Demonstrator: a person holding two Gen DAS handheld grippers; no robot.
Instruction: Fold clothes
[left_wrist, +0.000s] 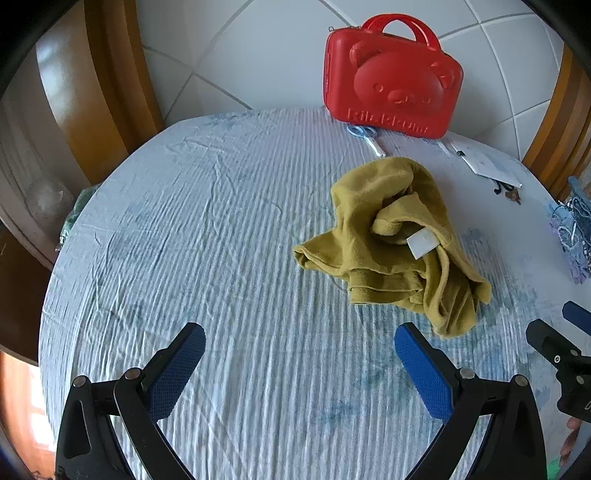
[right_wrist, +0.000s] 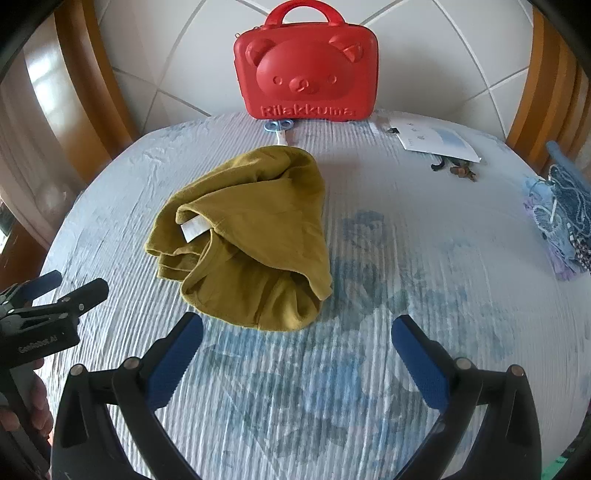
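A crumpled mustard-yellow garment (left_wrist: 391, 240) with a white label lies on the pale blue striped tablecloth (left_wrist: 221, 229). In the left wrist view it is ahead and to the right of my left gripper (left_wrist: 299, 336), which is open and empty above the cloth. In the right wrist view the garment (right_wrist: 255, 236) lies just ahead and left of my right gripper (right_wrist: 297, 328), also open and empty. Each gripper shows at the edge of the other's view, the right one (left_wrist: 565, 332) and the left one (right_wrist: 66, 291).
A red bear-face case (right_wrist: 306, 74) stands at the table's far edge, with blue-handled scissors (right_wrist: 279, 127) in front of it. Papers (right_wrist: 436, 142) and small dark items (right_wrist: 454, 166) lie at the far right. A blue patterned cloth pile (right_wrist: 561, 218) sits at the right edge. Wooden chairs surround the table.
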